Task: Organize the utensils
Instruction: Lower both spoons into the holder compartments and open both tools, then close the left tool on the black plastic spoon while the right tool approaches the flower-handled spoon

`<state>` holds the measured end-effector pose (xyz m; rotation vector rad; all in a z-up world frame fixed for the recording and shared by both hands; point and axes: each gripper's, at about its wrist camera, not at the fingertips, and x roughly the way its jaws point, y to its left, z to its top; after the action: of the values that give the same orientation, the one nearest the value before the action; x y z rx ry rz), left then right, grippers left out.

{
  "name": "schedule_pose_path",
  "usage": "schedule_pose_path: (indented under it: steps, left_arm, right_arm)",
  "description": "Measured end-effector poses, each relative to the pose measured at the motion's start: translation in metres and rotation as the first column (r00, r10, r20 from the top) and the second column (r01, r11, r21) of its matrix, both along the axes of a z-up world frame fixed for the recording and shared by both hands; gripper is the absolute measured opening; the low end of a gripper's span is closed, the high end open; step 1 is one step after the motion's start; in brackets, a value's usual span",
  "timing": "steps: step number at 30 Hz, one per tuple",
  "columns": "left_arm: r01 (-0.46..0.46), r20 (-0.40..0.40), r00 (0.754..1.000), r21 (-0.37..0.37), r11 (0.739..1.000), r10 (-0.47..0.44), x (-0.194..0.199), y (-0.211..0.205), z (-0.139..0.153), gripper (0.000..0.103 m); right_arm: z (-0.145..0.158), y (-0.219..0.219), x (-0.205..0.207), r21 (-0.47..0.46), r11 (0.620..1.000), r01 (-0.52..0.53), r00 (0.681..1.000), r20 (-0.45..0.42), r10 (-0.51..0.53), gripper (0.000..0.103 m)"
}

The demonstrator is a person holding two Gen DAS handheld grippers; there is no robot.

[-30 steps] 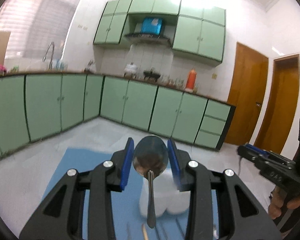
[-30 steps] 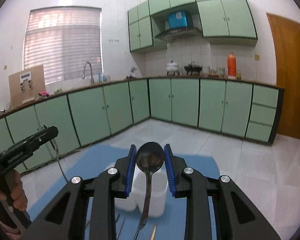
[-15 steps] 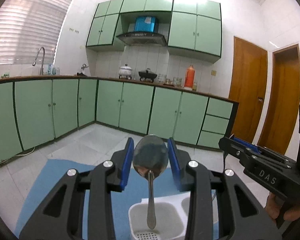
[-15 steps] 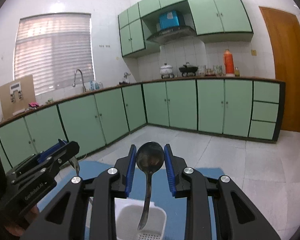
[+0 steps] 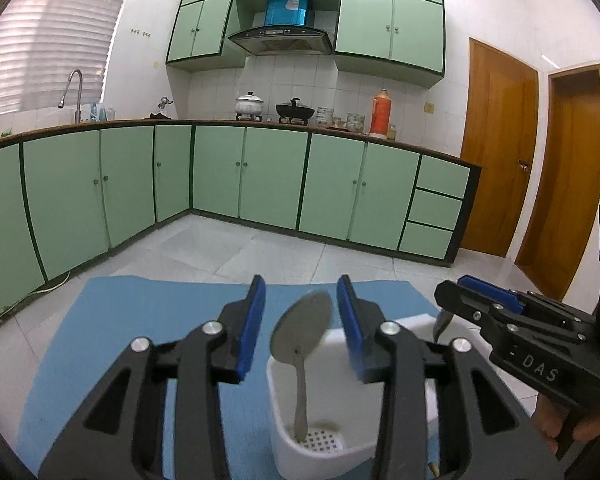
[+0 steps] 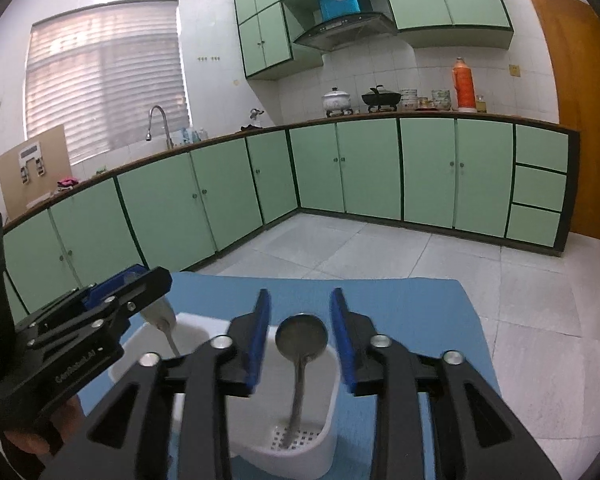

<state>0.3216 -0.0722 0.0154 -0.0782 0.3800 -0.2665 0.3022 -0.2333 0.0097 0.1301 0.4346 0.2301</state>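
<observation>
Two spoons are being let go into a white holder (image 5: 364,452) on a blue mat (image 5: 140,320). The left tool (image 5: 300,320) is opening, and its spoon (image 5: 302,330) is no longer squeezed; it is tipped to one side with its handle down in the left cup. The right tool (image 6: 298,330) is opening too, and its spoon (image 6: 302,336) stands loose in the right cup. A spoon could be knocked over if a tool is pulled away crooked. The light holder could be tipped if it is bumped.
</observation>
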Motion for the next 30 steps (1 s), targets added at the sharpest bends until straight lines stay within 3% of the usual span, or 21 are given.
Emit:
schedule_pose_path:
  steps: [3, 6, 13, 22, 30]
  left_arm:
    - [-0.002, -0.001, 1.0, -0.016, 1.0, 0.002, -0.005, 0.007, -0.001, 0.05]
    - [-0.011, 0.011, 1.0, -0.035, 0.999, 0.012, -0.014, 0.017, 0.005, 0.058]
    - [-0.063, 0.035, 0.997, -0.052, 0.997, 0.065, -0.056, 0.056, 0.022, 0.089]
    - [-0.143, -0.023, 0.989, -0.001, 0.99, 0.143, -0.122, 0.094, 0.007, 0.095]
    - [-0.157, -0.179, 0.97, 0.049, 0.986, 0.164, -0.155, 0.106, -0.026, 0.095]
  right_arm:
    - [0.003, -0.005, -0.006, 0.02, 1.0, 0.003, 1.0, 0.006, -0.003, 0.036]
    - [0.008, -0.015, -0.014, 0.046, 0.999, 0.021, 1.0, 0.018, -0.022, 0.043]
    - [0.019, -0.043, -0.057, 0.063, 0.991, 0.121, 0.991, 0.04, -0.124, 0.076]
    - [0.001, -0.045, -0.112, 0.03, 0.986, 0.164, 0.987, -0.007, -0.163, 0.094]
    - [-0.023, -0.028, -0.14, -0.038, 0.989, 0.145, 0.984, -0.094, -0.148, 0.096]
